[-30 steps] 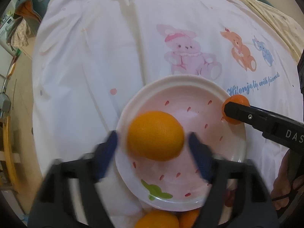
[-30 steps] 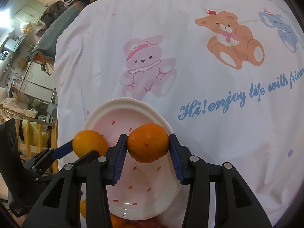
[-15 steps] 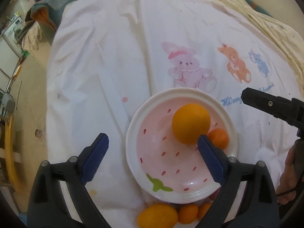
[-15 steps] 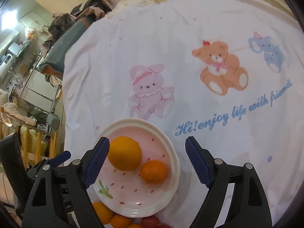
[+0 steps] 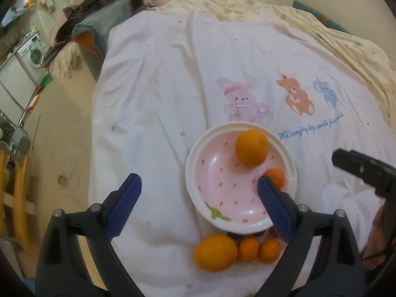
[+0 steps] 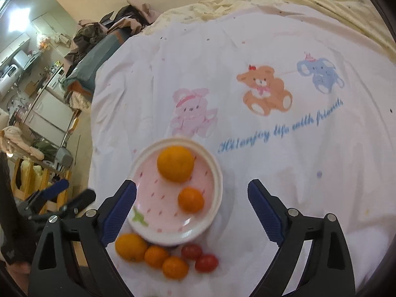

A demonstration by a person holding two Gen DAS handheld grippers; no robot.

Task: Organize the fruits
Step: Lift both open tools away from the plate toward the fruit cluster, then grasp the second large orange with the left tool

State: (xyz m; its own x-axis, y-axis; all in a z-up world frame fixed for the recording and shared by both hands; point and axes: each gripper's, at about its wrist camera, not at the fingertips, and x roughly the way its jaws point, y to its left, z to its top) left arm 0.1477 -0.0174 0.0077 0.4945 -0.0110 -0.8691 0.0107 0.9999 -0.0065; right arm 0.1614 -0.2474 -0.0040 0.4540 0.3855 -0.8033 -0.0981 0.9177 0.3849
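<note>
A pink strawberry-pattern plate point(image 5: 190, 173) point(image 6: 217, 188) lies on the white sheet. In it rest a large orange point(image 5: 251, 147) point(image 6: 175, 163) and a small mandarin point(image 5: 274, 177) point(image 6: 191, 199). My left gripper point(image 5: 198, 183) hangs open above the plate's near side, holding nothing. My right gripper point(image 6: 191, 185) is above the plate too; its jaws are opening and nothing is between them. In front of the plate lie another large orange point(image 5: 215, 252) point(image 6: 131, 246), two mandarins point(image 5: 248, 248) point(image 6: 156, 256) and two cherry tomatoes point(image 6: 206, 262).
The sheet point(image 5: 173, 86) with printed cartoon animals point(image 6: 264, 91) covers a bed. Its edge drops to the floor point(image 5: 61, 148) on the left. Piled clothes point(image 5: 99, 5) lie beyond the far left corner. A hand point(image 5: 376, 242) holds the right gripper's handle.
The right gripper let go of the mandarin, which now lies in the plate beside the large orange. Both grippers rose and drew back, so the loose fruits near the plate came into view.
</note>
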